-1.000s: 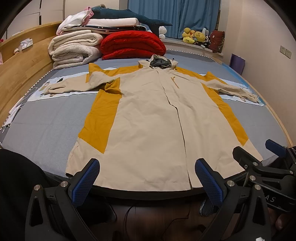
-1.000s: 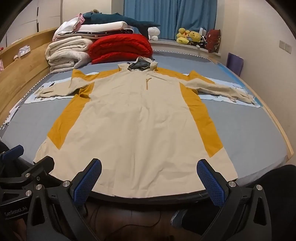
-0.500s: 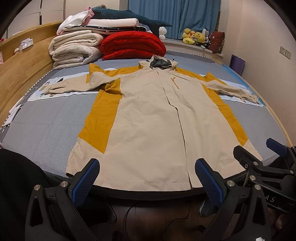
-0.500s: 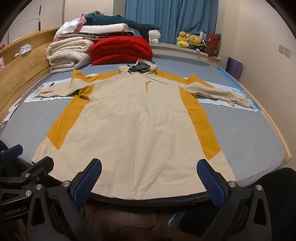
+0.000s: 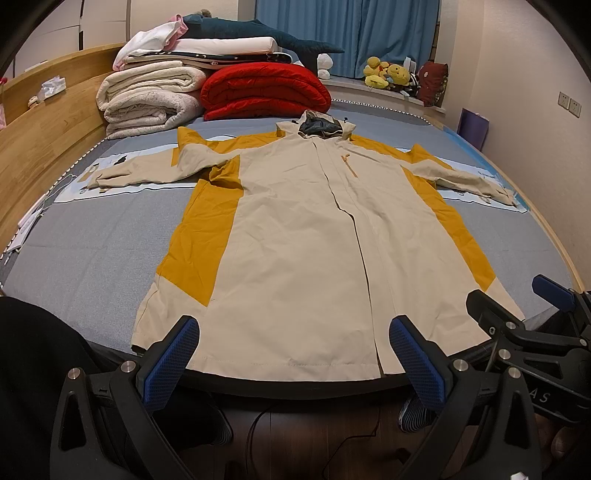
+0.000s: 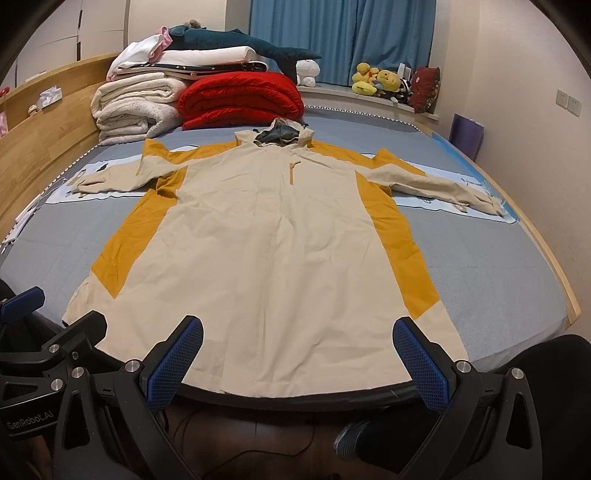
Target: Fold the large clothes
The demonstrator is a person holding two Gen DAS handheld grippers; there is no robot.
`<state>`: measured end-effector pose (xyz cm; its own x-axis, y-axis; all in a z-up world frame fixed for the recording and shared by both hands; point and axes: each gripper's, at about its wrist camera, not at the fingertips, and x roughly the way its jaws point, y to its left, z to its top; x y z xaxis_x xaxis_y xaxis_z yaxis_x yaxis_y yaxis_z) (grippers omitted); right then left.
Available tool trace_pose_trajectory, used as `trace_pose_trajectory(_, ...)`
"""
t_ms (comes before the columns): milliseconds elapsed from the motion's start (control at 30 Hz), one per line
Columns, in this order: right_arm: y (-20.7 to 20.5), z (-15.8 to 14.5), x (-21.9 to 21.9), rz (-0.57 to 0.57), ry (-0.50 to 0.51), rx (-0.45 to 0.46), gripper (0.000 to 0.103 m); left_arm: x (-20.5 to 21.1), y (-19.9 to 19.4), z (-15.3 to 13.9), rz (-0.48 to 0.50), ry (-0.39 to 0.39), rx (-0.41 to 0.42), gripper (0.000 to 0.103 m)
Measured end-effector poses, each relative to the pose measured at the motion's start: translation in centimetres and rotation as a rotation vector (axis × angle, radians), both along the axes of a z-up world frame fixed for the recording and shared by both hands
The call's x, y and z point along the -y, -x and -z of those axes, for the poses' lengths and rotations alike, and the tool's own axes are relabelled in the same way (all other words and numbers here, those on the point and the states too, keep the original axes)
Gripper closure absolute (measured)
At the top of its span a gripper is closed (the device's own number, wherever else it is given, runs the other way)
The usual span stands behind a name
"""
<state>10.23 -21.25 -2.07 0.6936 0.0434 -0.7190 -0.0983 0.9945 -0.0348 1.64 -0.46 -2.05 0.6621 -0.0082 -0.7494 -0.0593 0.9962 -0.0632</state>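
Far left: wooden headboard [image 5: 44, 147] runs along the bed's side. Next to it, at the bed's far end, a stack of white/cream blankets [image 5: 147, 99], then a folded red quilt [image 5: 264, 90] just beside them, w/ a dark teal plush [image 5: 258, 33] lying on top of the pile.

My left gripper [image 5: 293, 363] hangs at the near edge of the bed, jaws spread wide, nothing btwn them; blue pads [image 5: 171, 363] sit just off the coat's hem, not touching it.

Centre: the coat [image 5: 306, 236], beige w/ mustard side panels, lies flat, front up, on the grey bed [image 5: 99, 251]. Hood [image 5: 319, 125] points to the far end near the red quilt, hem at the near edge by me. Both sleeves stretched out sideways: left sleeve [image 5: 147, 171] over a pale strip of cloth, right sleeve [image 6: 439, 186] likewise toward the bed's right edge. Front closure runs down the middle, small orange zip on the chest.

My right gripper [image 6: 297, 363] is beside the left one, also at the hem, also wide open & empty.

Right: blue curtains [image 6: 340, 37], yellow plush toys [image 6: 376, 83] on the window ledge, purple bag [image 6: 467, 134] against the wall. Dark trouser legs low on both sides, shoes on the wood floor below.
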Motion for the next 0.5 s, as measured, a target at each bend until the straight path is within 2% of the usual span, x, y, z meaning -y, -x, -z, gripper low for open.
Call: trace_pose_trajectory(500, 0.02, -0.09, 0.07, 0.000, 0.001, 0.002, 0.000, 0.03, 0.04, 0.03, 0.001, -0.002, 0.002, 0.001)
